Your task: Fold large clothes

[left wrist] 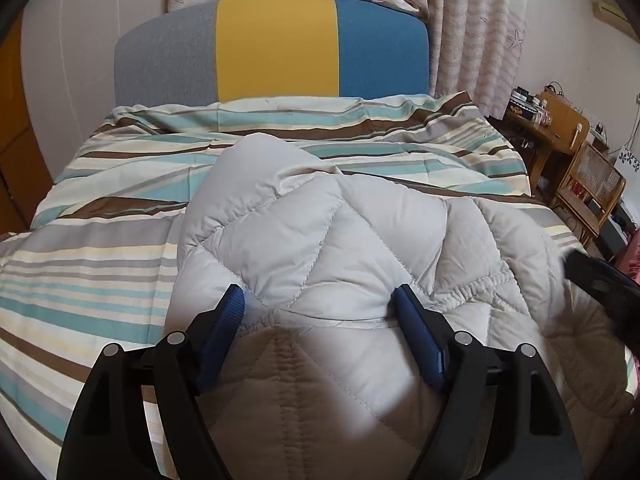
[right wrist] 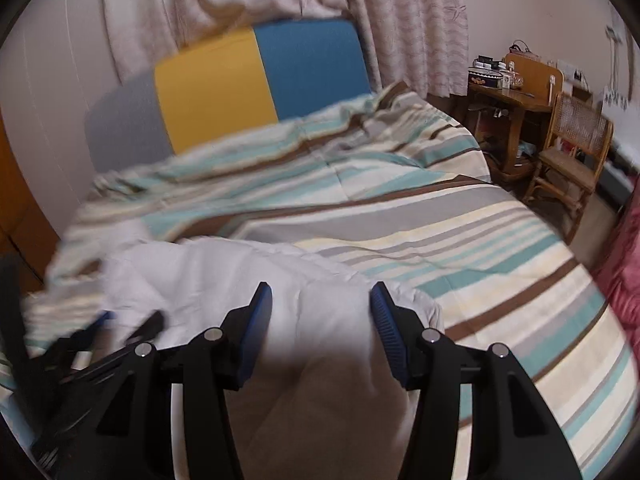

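A pale grey quilted jacket (left wrist: 332,232) lies bunched on the striped bed cover (left wrist: 92,264). In the left wrist view my left gripper (left wrist: 318,302) stands open and wide over the jacket's near part. Padding bulges up between its blue pads (left wrist: 416,324) without being pinched. In the blurred right wrist view a thick fold of the same jacket (right wrist: 320,320) fills the gap between the blue pads, and my right gripper (right wrist: 320,296) is shut on it. The left gripper (right wrist: 128,322) shows as a dark blur at the lower left of that view.
The bed has a grey, yellow and blue headboard (left wrist: 276,48) against a curtained wall. A wooden desk (right wrist: 516,100) with small items and a rattan chair (right wrist: 572,152) stand to the right of the bed. Pink fabric (right wrist: 624,264) lies at the right edge.
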`<control>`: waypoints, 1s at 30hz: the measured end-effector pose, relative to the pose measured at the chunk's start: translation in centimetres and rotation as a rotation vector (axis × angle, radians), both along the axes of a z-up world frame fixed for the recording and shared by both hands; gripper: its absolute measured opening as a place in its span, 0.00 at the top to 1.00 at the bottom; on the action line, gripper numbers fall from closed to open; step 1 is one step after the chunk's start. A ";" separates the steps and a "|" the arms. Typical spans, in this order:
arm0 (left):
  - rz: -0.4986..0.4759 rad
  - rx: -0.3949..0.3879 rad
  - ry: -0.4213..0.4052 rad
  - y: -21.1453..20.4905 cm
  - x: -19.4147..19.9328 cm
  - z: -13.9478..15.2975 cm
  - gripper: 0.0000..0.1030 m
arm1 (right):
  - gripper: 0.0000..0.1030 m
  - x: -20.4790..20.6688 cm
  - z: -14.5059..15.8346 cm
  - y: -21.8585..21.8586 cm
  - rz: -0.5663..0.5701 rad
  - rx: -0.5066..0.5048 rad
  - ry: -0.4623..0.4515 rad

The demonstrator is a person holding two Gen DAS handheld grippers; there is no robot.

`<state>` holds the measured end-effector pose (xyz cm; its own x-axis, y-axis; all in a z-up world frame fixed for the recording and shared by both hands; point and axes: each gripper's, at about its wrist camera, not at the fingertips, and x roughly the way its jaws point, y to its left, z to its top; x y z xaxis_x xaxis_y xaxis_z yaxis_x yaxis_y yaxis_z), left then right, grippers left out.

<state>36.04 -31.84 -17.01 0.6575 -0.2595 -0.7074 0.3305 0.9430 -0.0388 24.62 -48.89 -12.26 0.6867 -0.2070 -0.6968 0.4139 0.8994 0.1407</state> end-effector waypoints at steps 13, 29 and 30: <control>-0.017 -0.052 0.054 -1.4 1.8 -2.1 0.11 | 0.50 2.7 -8.3 -3.4 -0.014 0.116 0.060; 0.051 0.008 0.085 -1.3 4.4 -1.6 0.03 | 0.50 2.2 -8.0 -2.9 -0.033 0.082 0.039; 0.053 0.007 0.082 -1.4 4.5 -2.0 0.03 | 0.50 2.3 -8.1 -2.9 -0.037 0.076 0.043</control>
<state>40.52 -33.24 -19.03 0.6104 -0.2205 -0.7608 0.2760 0.9595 -0.0567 26.93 -51.74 -20.32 0.6486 -0.1770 -0.7403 0.4537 0.8708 0.1893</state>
